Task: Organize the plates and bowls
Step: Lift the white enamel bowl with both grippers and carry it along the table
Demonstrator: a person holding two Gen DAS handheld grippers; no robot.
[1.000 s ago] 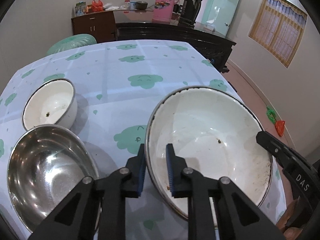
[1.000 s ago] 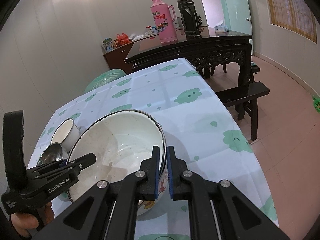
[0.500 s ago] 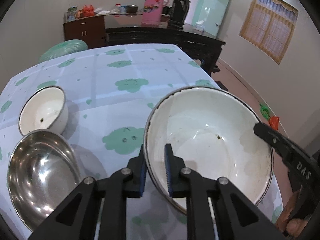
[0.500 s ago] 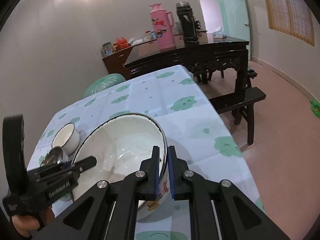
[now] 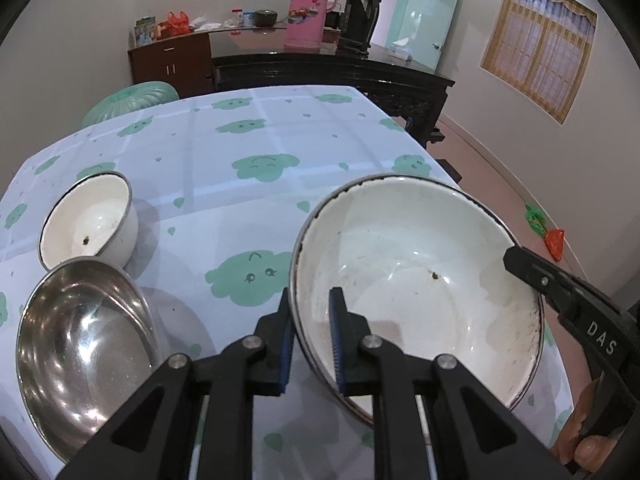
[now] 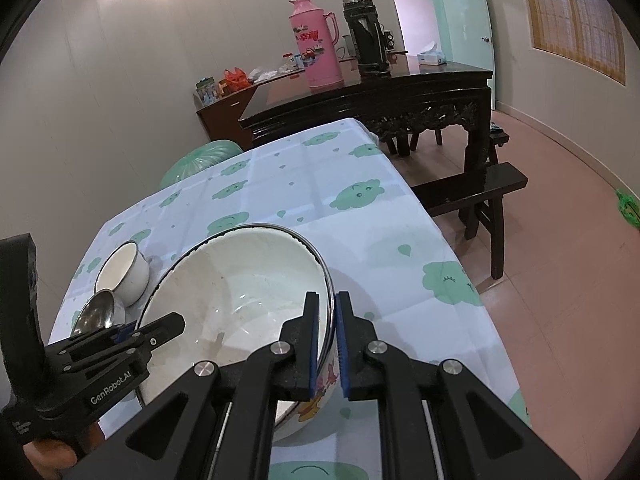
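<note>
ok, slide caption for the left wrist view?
Both grippers clamp the large white bowl's rim; steel bowl alongside.

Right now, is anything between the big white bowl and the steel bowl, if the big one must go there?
Nothing visible stands between them. The big white bowl is gripped at opposite rims by the left gripper and right gripper. Only bare tablecloth separates it from the steel bowl. The small white bowl sits behind the steel one.

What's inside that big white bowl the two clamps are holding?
The big white bowl holds only a small brown crumb and faint smears. Each gripper finger covers a strip of its inner wall.
</note>
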